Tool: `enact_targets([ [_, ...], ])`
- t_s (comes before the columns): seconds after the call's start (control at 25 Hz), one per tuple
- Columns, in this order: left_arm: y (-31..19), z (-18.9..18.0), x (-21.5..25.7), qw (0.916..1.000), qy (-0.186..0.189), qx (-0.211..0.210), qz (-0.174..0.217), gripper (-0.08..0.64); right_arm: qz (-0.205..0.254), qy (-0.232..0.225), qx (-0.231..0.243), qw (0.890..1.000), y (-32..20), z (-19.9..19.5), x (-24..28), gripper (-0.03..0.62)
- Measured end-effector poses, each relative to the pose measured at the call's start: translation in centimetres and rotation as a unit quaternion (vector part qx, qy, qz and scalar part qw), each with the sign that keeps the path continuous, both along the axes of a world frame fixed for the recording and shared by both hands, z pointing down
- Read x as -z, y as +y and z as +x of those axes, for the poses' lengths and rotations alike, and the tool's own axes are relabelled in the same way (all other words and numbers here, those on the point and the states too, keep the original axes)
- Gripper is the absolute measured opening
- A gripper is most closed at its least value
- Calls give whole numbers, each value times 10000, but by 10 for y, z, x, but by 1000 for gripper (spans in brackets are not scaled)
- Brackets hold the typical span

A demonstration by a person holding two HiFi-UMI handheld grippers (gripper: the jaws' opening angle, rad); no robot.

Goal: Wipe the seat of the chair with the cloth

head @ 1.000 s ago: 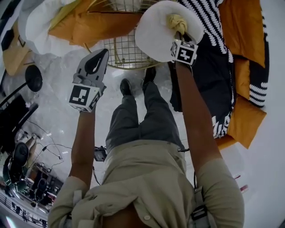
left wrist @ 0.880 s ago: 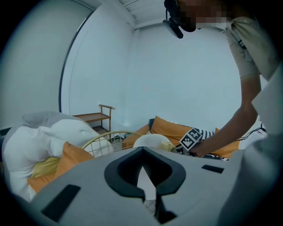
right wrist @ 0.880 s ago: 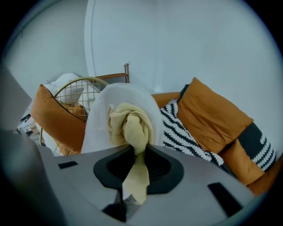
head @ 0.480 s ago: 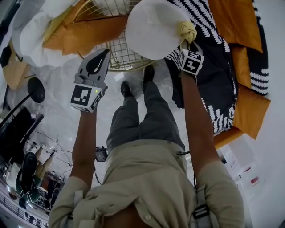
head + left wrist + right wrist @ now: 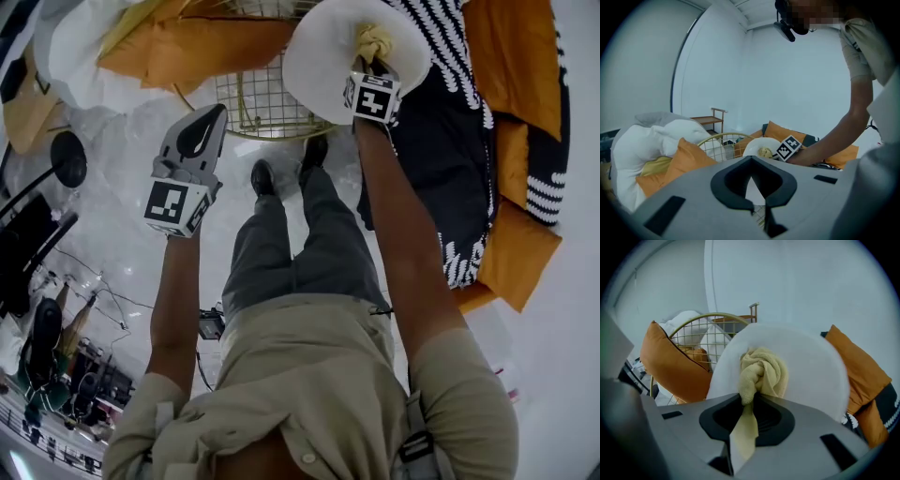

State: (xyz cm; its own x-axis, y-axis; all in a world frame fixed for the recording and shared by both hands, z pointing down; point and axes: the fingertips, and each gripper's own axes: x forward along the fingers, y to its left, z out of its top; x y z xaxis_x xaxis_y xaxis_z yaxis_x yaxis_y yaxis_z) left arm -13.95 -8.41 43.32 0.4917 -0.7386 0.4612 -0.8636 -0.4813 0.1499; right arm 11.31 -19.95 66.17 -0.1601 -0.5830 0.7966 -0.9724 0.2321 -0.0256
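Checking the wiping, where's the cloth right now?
The yellow cloth is in the right gripper, against the white seat at the head view's upper right, beside the gold wire frame.

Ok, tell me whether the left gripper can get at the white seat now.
Probably yes: the left gripper hangs empty, jaws together, with open space between it and the white seat. Only the right gripper, pressing the yellow cloth there, takes up part.

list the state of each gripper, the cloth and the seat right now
right gripper, shut on the yellow cloth
left gripper, shut, nothing between its jaws, clear of the seat
yellow cloth, bunched up, resting on the white seat
white seat, bare apart from the cloth
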Motion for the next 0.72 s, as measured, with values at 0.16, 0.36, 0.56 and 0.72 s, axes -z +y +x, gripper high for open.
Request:
enact_targets([
  [0.16,18,-22,-8,9997,-60,220,-47,14,-4,-188,738,9971,-27,-82,-7,80],
  [0.36,34,-38,-13,9991,-90,412,-74,14,-27,-272,1032,9943,-31,-123,-11,78],
  [0.56,37,-33,-15,9992,-64,395,-84,14,-127,-141,877,9960,-19,-97,-17,78],
  [0.72,30,-14,-13,9998,-41,196,-37,14,-119,-102,416,9990,0,-44,-15,78],
])
